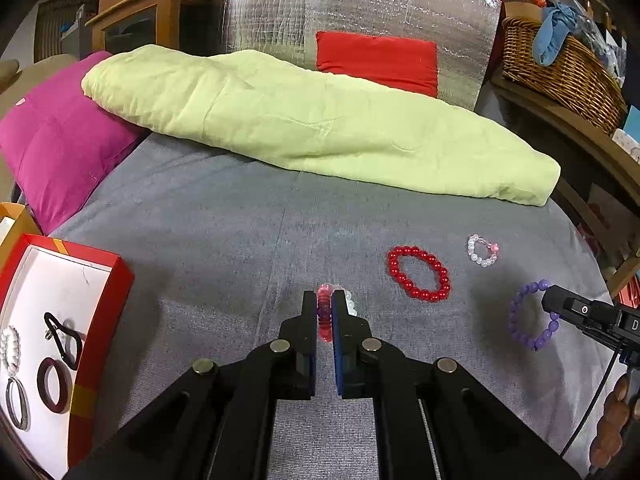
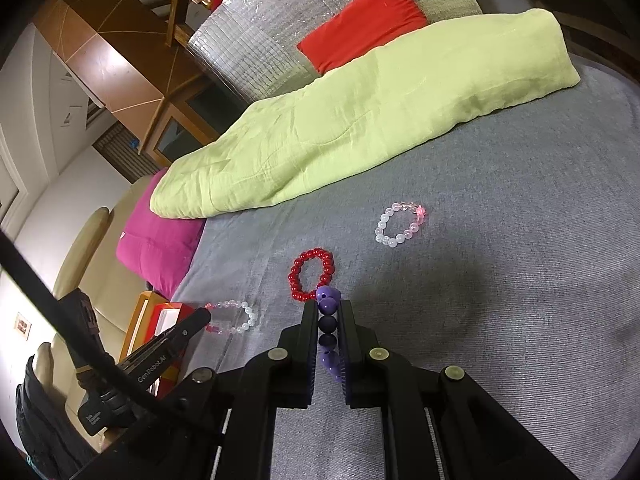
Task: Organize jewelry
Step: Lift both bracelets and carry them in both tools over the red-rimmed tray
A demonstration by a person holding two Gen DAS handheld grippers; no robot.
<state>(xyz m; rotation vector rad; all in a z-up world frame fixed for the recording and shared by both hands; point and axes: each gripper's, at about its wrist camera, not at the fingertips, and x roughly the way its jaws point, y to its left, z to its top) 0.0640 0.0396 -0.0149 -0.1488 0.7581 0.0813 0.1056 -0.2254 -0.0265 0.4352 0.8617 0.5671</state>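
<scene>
My left gripper [image 1: 324,300] is shut on a pink and clear bead bracelet [image 1: 325,320] on the grey bed cover; that bracelet also shows in the right wrist view [image 2: 236,316]. My right gripper [image 2: 329,308] is shut on a purple bead bracelet [image 2: 328,324], which also shows in the left wrist view [image 1: 524,320]. A red bead bracelet [image 1: 418,273] [image 2: 311,276] and a white-pink bead bracelet [image 1: 483,250] [image 2: 400,224] lie loose on the cover. A red box with a white lining [image 1: 100,280] at the left holds several bracelets and rings.
A folded light green blanket [image 1: 312,120] lies across the back of the bed, with a magenta pillow [image 1: 60,140] at its left and a red cushion [image 1: 376,60] behind. A wicker basket [image 1: 560,68] stands on a wooden shelf at the right.
</scene>
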